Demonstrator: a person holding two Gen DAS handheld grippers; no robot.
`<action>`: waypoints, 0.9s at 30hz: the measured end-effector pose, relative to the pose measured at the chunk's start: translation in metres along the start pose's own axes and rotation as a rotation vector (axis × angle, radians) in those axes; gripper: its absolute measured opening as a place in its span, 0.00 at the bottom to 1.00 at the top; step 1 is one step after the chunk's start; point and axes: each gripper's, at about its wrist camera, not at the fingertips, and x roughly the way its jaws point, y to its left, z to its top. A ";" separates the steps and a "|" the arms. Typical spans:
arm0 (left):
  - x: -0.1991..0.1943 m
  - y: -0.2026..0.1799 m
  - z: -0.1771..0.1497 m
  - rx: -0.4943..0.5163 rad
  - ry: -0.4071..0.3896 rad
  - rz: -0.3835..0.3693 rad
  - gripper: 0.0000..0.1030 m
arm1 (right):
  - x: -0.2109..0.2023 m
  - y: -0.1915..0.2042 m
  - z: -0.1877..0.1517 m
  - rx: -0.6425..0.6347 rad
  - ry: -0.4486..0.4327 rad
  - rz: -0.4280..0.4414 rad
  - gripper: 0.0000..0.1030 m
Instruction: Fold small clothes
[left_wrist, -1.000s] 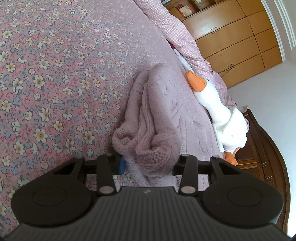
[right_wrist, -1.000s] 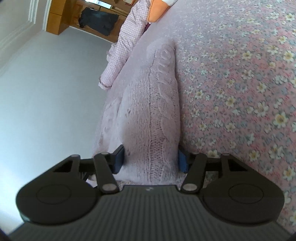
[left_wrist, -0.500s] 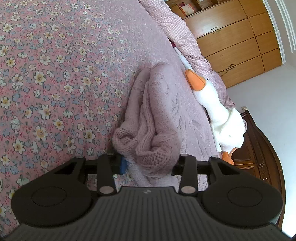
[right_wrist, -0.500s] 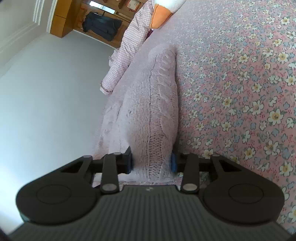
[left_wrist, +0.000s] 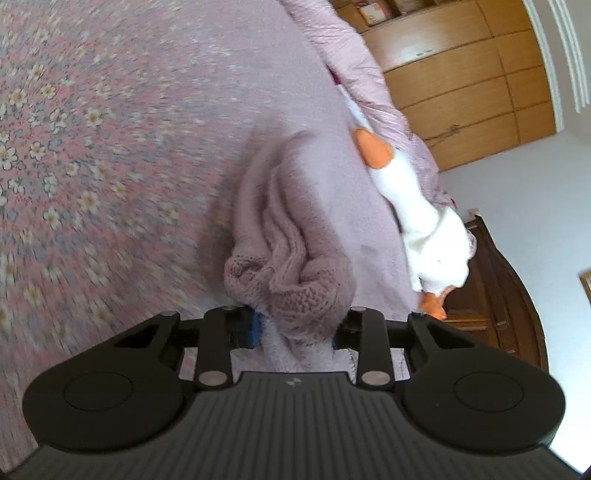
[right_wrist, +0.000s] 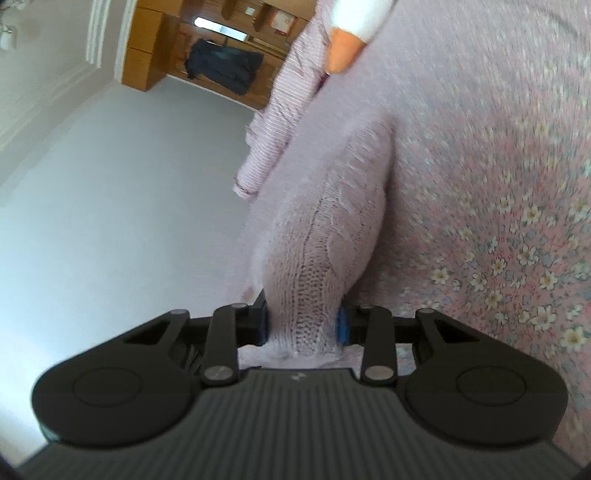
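A small lilac cable-knit sweater (left_wrist: 295, 236) lies on the flowered bedspread (left_wrist: 92, 147), bunched into folds near my left gripper. My left gripper (left_wrist: 295, 326) is shut on a thick wad of its knit edge, the blue pads half hidden by the wool. In the right wrist view the same sweater (right_wrist: 325, 236) stretches away as a long ridge, and my right gripper (right_wrist: 303, 326) is shut on its near ribbed end. Both views are blurred by motion.
A white plush goose (left_wrist: 424, 221) with an orange beak lies just beyond the sweater, beside a pink checked quilt (left_wrist: 354, 66). Wooden wardrobes (left_wrist: 461, 74) and a dark wooden bed end (left_wrist: 498, 306) stand behind. The bedspread (right_wrist: 517, 221) extends to the right; a dark coat (right_wrist: 221, 66) hangs far off.
My right gripper has closed from wide open onto the sweater's ribbed end. Both grippers now move with the cloth, blurring the bedspread; the left grip is unchanged.
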 end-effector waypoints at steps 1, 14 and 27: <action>-0.004 -0.008 -0.003 0.024 -0.001 -0.007 0.34 | -0.006 0.005 0.003 -0.007 -0.006 0.005 0.35; 0.019 -0.124 0.027 0.070 -0.015 -0.110 0.33 | -0.038 0.060 0.101 -0.041 -0.125 0.006 0.35; 0.093 -0.152 0.023 0.107 -0.047 -0.214 0.33 | -0.039 0.016 0.150 -0.062 -0.194 0.024 0.35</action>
